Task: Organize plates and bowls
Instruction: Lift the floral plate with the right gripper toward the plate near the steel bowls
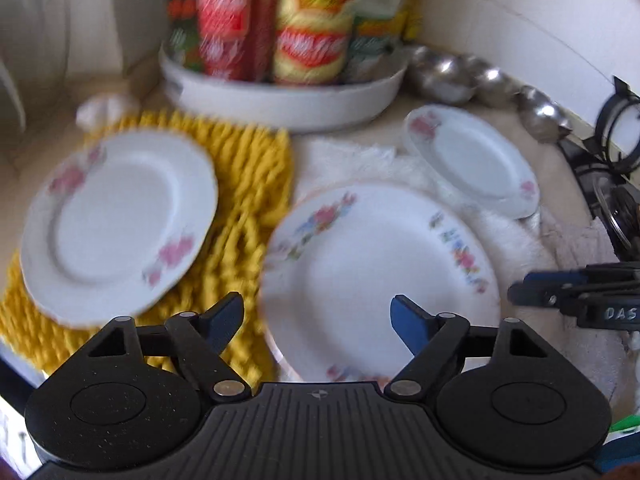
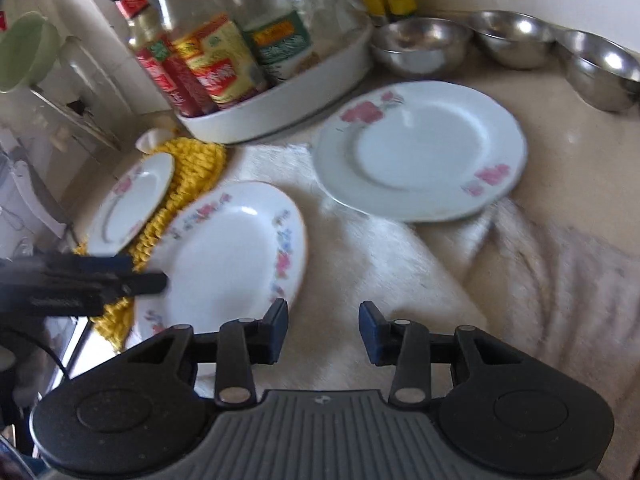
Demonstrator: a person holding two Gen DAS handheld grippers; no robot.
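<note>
Three white flowered plates lie on the counter. One pink-flowered plate (image 1: 116,220) (image 2: 128,204) rests on a yellow mat (image 1: 248,184). A plate with multi-coloured flowers (image 1: 376,280) (image 2: 228,252) lies on a white fluffy cloth (image 2: 360,248). A second pink-flowered plate (image 1: 472,160) (image 2: 420,152) sits further right. My left gripper (image 1: 318,312) (image 2: 146,272) is open above the multi-coloured plate's near left edge, pads clear of it. My right gripper (image 2: 324,312) (image 1: 520,286) is open over the cloth just right of that plate, with nothing between its fingers. Three steel bowls (image 2: 420,44) (image 2: 512,38) (image 2: 600,68) line the back wall.
A white oval dish (image 1: 280,96) (image 2: 280,112) full of sauce bottles and jars stands at the back, close behind the plates. A beige cloth (image 2: 560,280) covers the counter at the right. A black stove part (image 1: 616,136) stands at the far right. The counter edge drops off at the left.
</note>
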